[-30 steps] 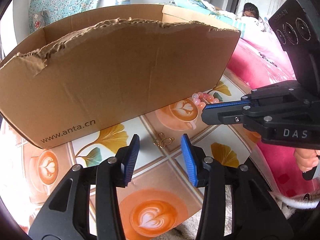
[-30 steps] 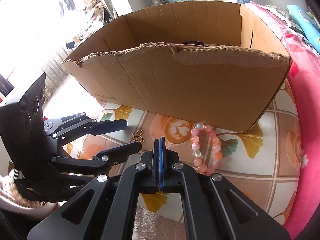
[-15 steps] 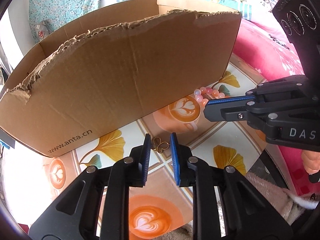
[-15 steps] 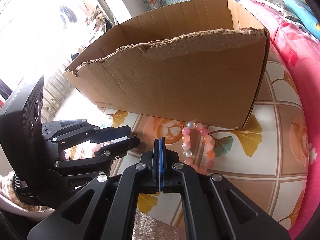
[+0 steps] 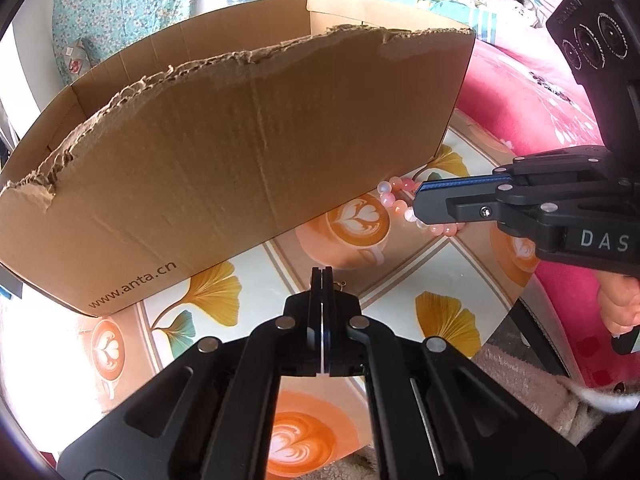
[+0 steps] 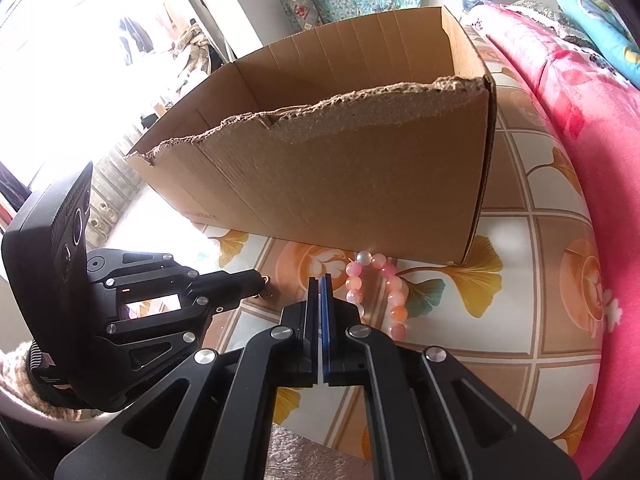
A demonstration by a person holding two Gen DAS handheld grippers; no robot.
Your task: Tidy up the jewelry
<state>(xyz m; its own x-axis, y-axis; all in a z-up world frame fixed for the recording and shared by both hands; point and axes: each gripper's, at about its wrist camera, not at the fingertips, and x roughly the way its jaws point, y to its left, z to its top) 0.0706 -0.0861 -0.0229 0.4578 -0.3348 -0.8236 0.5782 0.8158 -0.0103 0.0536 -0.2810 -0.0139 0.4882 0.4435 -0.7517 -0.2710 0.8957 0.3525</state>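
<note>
The left gripper (image 5: 322,276) is clenched on the small gold charm (image 6: 265,285) at the bench (image 5: 400,280); so thin a pinch could slip. The right gripper (image 6: 320,284), jaws pressed together and empty, crowds the pink bead bracelet (image 6: 376,292) lying against the cardboard box (image 5: 240,152) and could knock it.

The gold charm (image 5: 340,285) is mostly hidden behind the closed left fingers (image 5: 322,276). The box (image 5: 248,152) floor is concealed by its near wall. The bracelet (image 5: 400,200) is partly covered on the right.
</note>
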